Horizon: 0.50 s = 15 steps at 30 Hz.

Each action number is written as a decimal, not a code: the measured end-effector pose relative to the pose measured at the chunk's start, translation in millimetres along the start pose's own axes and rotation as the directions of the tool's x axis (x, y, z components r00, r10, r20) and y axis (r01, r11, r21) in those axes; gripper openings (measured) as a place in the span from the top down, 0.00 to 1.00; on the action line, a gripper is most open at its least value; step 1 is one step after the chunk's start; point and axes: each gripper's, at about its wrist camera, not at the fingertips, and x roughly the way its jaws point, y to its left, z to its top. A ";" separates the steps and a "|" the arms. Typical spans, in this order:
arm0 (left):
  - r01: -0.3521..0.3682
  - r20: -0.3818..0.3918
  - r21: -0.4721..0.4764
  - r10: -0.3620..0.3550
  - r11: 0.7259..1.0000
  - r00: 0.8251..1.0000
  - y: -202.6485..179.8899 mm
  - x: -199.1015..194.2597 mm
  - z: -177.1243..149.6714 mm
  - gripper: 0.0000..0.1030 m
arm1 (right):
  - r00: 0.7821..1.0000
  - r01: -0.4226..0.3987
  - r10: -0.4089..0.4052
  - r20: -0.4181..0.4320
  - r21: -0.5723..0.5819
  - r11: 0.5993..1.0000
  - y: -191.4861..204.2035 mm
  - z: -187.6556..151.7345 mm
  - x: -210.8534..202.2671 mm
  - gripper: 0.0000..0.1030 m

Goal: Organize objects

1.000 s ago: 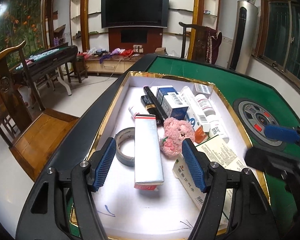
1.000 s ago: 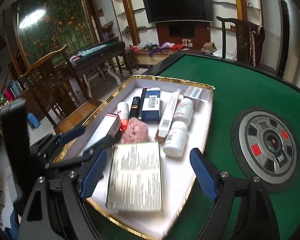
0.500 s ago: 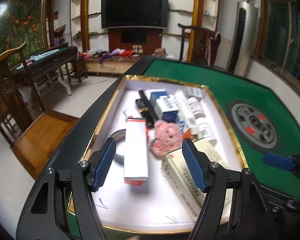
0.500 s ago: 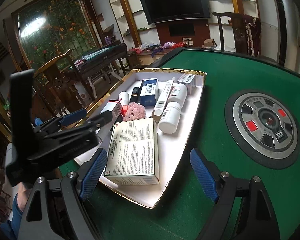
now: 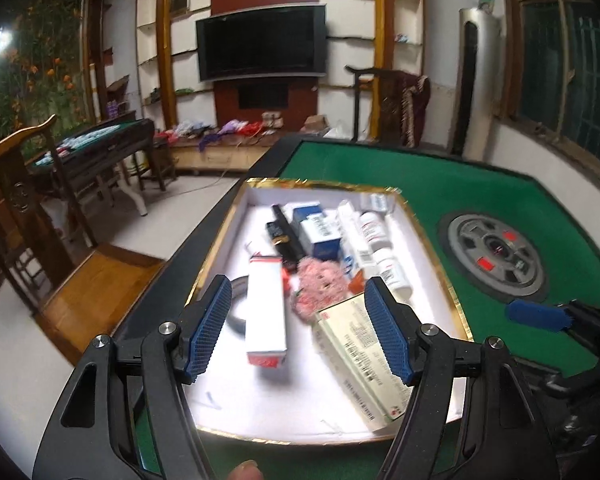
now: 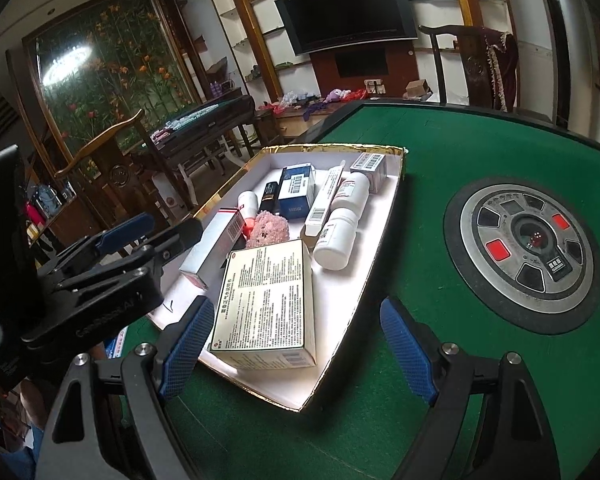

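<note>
A white gold-rimmed tray [image 5: 260,408] [image 6: 380,240] on the green table holds several items: a large printed medicine box [image 6: 266,304] [image 5: 360,364], a long white and red box [image 5: 266,316] [image 6: 216,244], a pink plush toy [image 5: 320,284] [image 6: 268,228], white bottles [image 6: 336,240], a blue box [image 6: 298,190] and a tape roll [image 5: 236,304]. My left gripper [image 5: 298,332] is open and empty above the tray's near end. My right gripper [image 6: 296,348] is open and empty over the tray's near corner, just behind the large box.
A round dice console [image 6: 528,248] [image 5: 496,256] is set in the green felt to the right of the tray. The table's black edge [image 5: 204,240] runs along the left. Wooden chairs [image 5: 20,208], another table and a TV wall stand beyond.
Both grippers have pulled back and up from the tray, which now looks smaller and farther. The items in the tray have not moved. Both stay open.
</note>
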 end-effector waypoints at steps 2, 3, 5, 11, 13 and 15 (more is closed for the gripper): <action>-0.001 -0.014 0.003 0.001 1.000 1.000 -0.9 0.4 1.7 0.32 | 1.000 -0.004 0.004 0.007 0.001 1.000 0.2 0.7 -1.9 0.17; -0.004 -0.008 0.013 0.005 1.000 1.000 -1.9 -1.5 3.0 0.32 | 1.000 -0.005 0.005 0.010 0.001 1.000 0.0 0.8 -2.8 0.17; -0.067 0.042 0.023 0.066 0.998 0.997 -1.8 -8.4 4.8 0.32 | 1.000 -0.009 0.009 0.007 0.001 1.000 0.6 0.9 -2.8 0.17; -0.181 0.095 0.013 0.179 0.983 0.979 5.7 -16.6 3.2 0.32 | 1.000 -0.018 0.018 0.002 -0.008 1.000 4.3 0.0 -2.4 0.17; -0.189 0.099 0.011 0.187 0.982 0.977 8.3 -17.2 4.0 0.32 | 1.000 -0.018 0.018 0.003 -0.009 1.000 4.9 -0.4 -2.6 0.17; -0.193 0.097 0.007 0.191 0.981 0.977 11.0 -17.5 4.1 0.32 | 1.000 -0.020 0.020 0.003 -0.008 1.000 4.7 -0.4 -2.6 0.17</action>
